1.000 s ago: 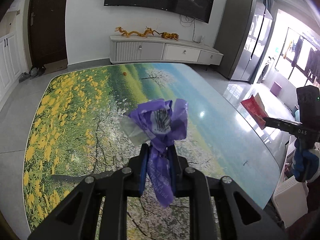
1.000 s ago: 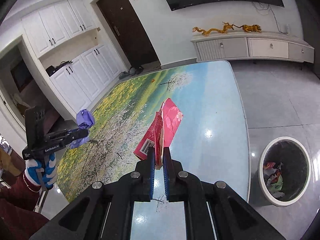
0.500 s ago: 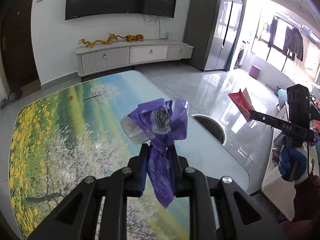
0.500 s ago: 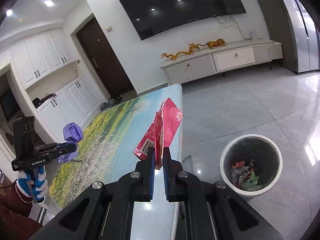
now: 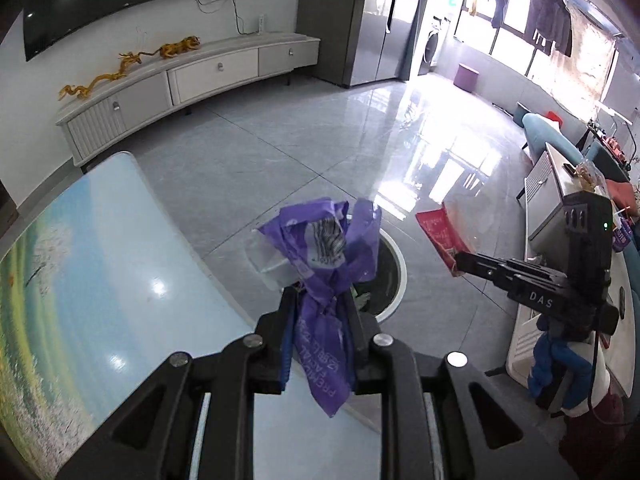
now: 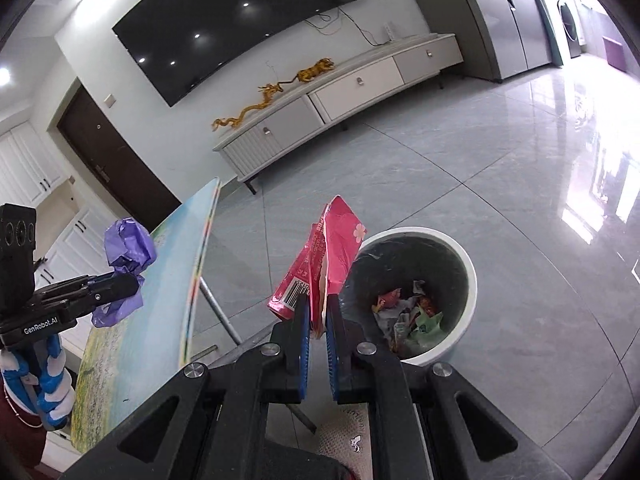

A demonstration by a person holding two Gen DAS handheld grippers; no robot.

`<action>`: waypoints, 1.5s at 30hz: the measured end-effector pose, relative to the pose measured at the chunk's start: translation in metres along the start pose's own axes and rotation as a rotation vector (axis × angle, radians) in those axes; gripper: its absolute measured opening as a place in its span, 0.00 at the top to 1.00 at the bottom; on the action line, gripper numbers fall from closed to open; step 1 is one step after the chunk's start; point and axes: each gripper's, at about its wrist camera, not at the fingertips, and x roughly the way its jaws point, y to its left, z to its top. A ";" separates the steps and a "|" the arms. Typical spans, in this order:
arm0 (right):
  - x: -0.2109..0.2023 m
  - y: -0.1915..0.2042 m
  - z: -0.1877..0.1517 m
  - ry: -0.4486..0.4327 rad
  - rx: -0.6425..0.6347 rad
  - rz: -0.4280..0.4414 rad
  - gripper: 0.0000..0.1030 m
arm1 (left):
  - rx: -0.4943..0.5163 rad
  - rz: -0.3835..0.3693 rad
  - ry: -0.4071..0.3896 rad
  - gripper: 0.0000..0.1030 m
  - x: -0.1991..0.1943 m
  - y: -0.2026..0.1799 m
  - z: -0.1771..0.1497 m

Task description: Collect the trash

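Note:
My left gripper (image 5: 320,300) is shut on a crumpled purple wrapper (image 5: 324,248) and holds it in the air past the table's edge, in front of the bin (image 5: 390,276), which it largely hides. It also shows in the right wrist view (image 6: 128,254). My right gripper (image 6: 318,308) is shut on a red-pink wrapper (image 6: 334,248), held just left of and above the white trash bin (image 6: 460,320), which holds several pieces of trash. The right gripper also shows in the left wrist view (image 5: 456,266), with the red wrapper (image 5: 440,228).
The table (image 5: 80,264) with a printed landscape top lies to the left, its metal legs (image 6: 218,308) near the bin. A white TV cabinet (image 6: 340,92) stands along the far wall. Furniture (image 5: 560,200) stands at the right.
Both grippers have swung right, away from the table and toward the bin, each still holding its wrapper. The bin is now closer and right beside the red wrapper.

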 end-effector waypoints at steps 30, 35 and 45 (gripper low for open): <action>0.020 0.046 0.039 -0.021 -0.077 -0.142 0.35 | -0.080 0.136 -0.145 0.33 -0.005 0.019 0.018; 0.008 0.119 0.032 -0.060 -0.198 -0.085 0.27 | -0.152 0.295 -0.223 0.32 -0.063 0.061 -0.018; 0.002 0.247 0.005 -0.126 -0.417 -0.018 0.16 | -0.306 0.554 -0.394 0.21 -0.179 0.127 -0.087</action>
